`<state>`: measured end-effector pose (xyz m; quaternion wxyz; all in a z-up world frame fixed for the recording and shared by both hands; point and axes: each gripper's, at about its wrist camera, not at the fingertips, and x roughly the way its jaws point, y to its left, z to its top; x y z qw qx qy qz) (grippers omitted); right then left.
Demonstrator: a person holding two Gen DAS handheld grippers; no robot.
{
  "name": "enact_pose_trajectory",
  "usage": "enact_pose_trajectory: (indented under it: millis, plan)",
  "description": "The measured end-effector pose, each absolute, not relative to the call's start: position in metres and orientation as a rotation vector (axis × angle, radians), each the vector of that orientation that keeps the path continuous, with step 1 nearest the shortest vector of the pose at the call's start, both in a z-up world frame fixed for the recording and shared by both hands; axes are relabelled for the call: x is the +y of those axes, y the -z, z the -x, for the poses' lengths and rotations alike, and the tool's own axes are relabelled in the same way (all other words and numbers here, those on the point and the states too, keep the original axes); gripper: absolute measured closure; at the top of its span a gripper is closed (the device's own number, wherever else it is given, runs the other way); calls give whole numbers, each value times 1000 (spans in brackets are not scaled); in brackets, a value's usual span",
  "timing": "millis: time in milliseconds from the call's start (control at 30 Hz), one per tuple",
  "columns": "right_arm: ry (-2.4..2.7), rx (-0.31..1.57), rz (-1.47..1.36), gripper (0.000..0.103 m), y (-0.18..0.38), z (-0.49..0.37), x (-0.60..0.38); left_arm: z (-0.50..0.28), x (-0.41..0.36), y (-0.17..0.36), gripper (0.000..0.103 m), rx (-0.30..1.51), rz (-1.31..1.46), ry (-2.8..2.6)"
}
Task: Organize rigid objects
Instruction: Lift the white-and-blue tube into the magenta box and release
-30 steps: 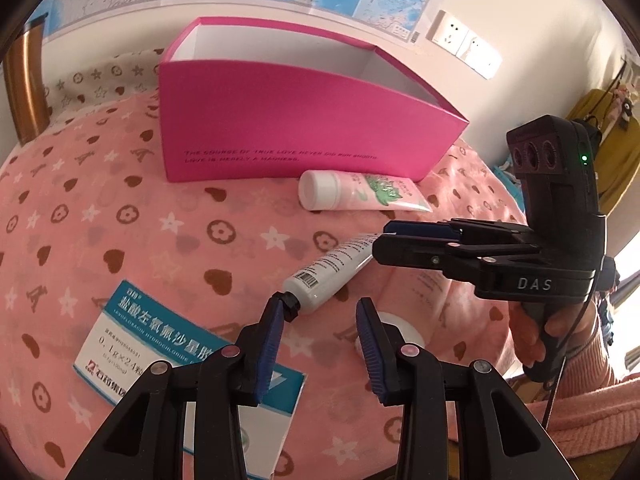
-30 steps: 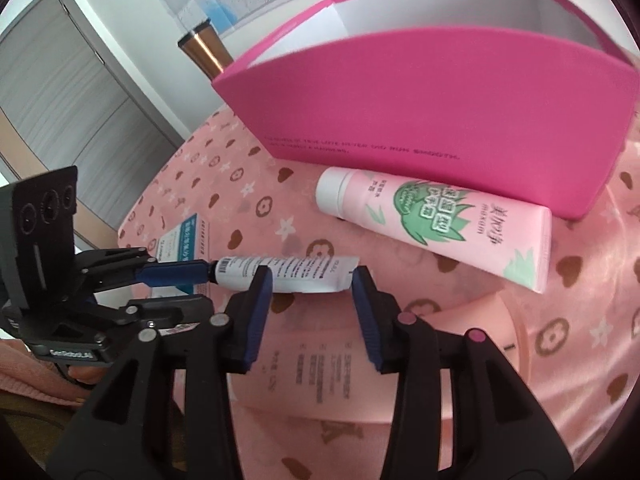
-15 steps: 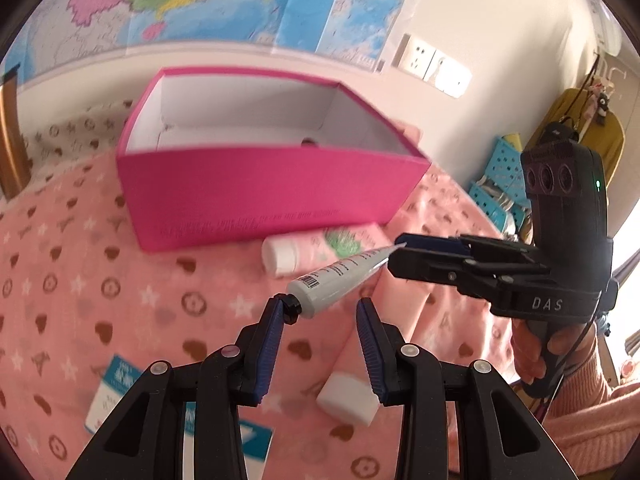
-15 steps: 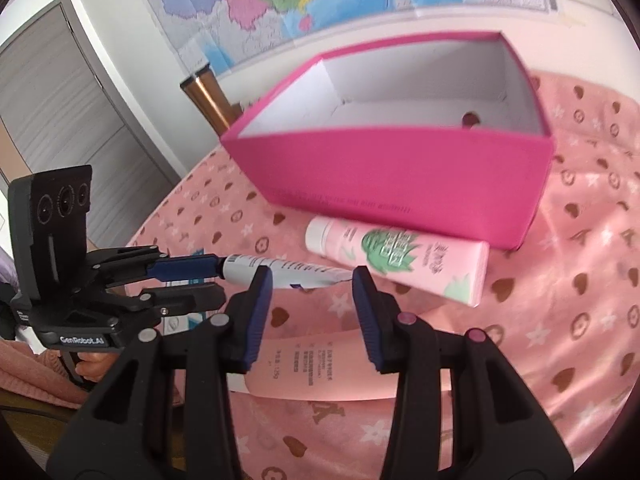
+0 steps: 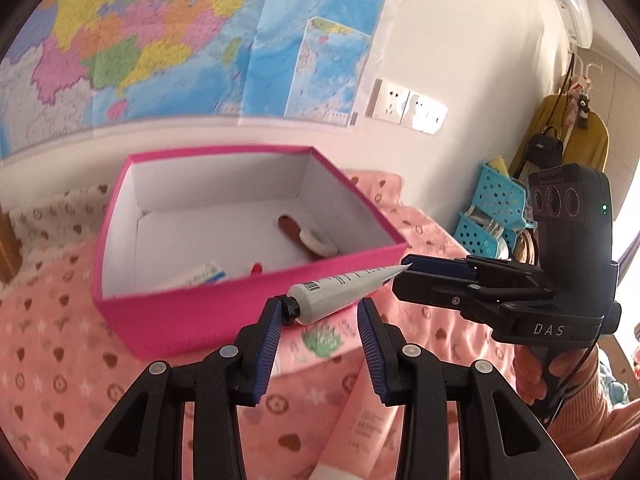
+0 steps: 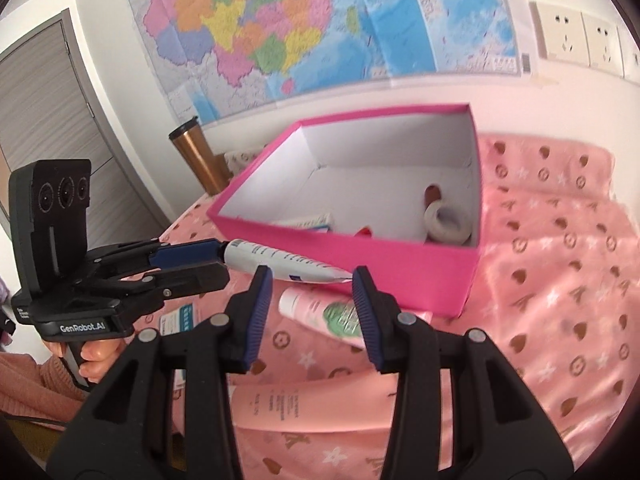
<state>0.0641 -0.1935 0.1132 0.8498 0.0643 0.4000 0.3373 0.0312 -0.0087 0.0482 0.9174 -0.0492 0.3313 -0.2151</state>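
Over pink box near wall: white tube hangs end-to-end btwn 2 grippers.
Left gripper & right gripper both part-open, unclenched; cap vs left's left finger, crimp vs right's right finger.

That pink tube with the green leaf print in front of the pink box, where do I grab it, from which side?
Grip the pink tube across its body just behind the cap, coming down from above. It lies flat along the front wall of the pink box, and that round end likely pinches firmest.
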Motion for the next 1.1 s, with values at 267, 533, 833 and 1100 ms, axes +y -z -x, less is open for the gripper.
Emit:
enact_pose_trajectory:
  millis: [267,533,833,1100]
  plan:
    - [-673,794,-129,58,-131,-90,-202,-60,-18,-65,65,649,84,453]
    - [-621,797,-89,58,-127,-116,-200,-94,-23,-60,65,678,90,435]
    - [-595,866,-92,59,-104,-134,-202,-121,-26,-35,65,759,115,437]
    - [-576,885,-113,59,-98,-135,-206,-131,-30,-22,65,805,123,432]
